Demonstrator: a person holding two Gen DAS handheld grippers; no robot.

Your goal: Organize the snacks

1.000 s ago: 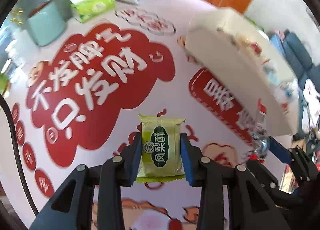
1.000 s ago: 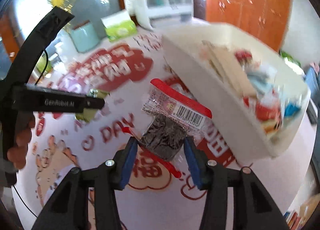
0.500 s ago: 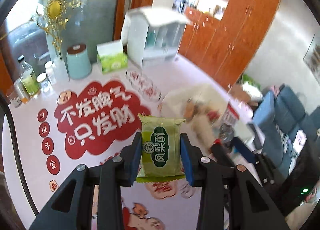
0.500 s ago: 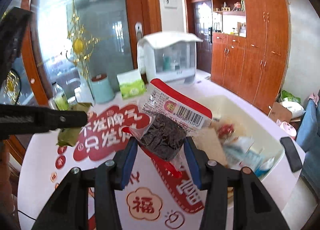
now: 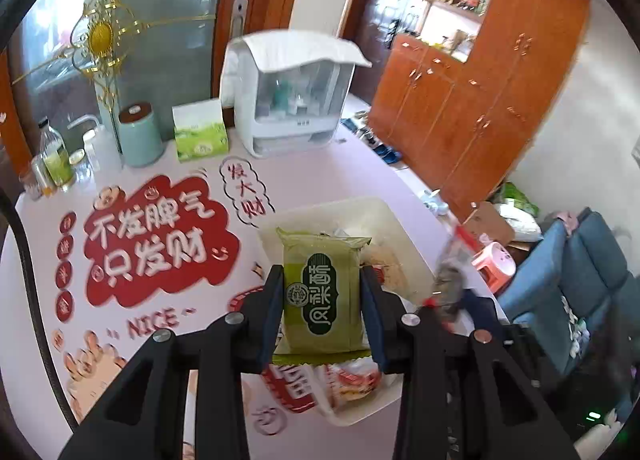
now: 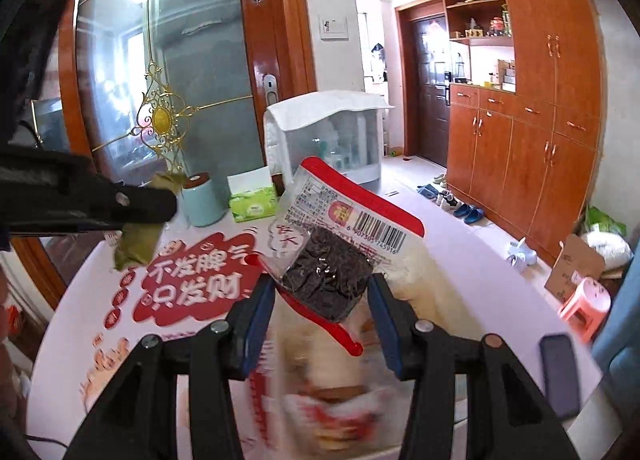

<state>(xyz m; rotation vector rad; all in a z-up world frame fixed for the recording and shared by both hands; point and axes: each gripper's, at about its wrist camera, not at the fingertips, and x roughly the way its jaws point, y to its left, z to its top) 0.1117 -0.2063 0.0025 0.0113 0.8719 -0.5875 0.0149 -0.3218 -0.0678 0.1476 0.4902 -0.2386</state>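
Green foil is showing between the jaws of the left gripper [image 5: 322, 308], which are clamping a green pastry packet [image 5: 322, 300] by its two long edges and holding it upright in the air. Below and beyond it, a cream plastic bin [image 5: 384, 215] is sitting on the tabletop [image 5: 328, 175], already holding several wrapped snacks, though those are too blurred to name. The right gripper [image 6: 322, 302] is pinching a clear pouch of dark dried snack [image 6: 332, 284] with a red header and a barcode; the pouch is tilting up and to the right above the same bin. From the right wrist view, the left gripper and its green packet are appearing at the left edge, well apart from the pouch. Along the tabletop's far edge, a mint canister [image 5: 140, 135], a green tissue box [image 5: 200, 135] and a white cabinet with a cloth draped over it [image 5: 292, 99] are standing side by side.
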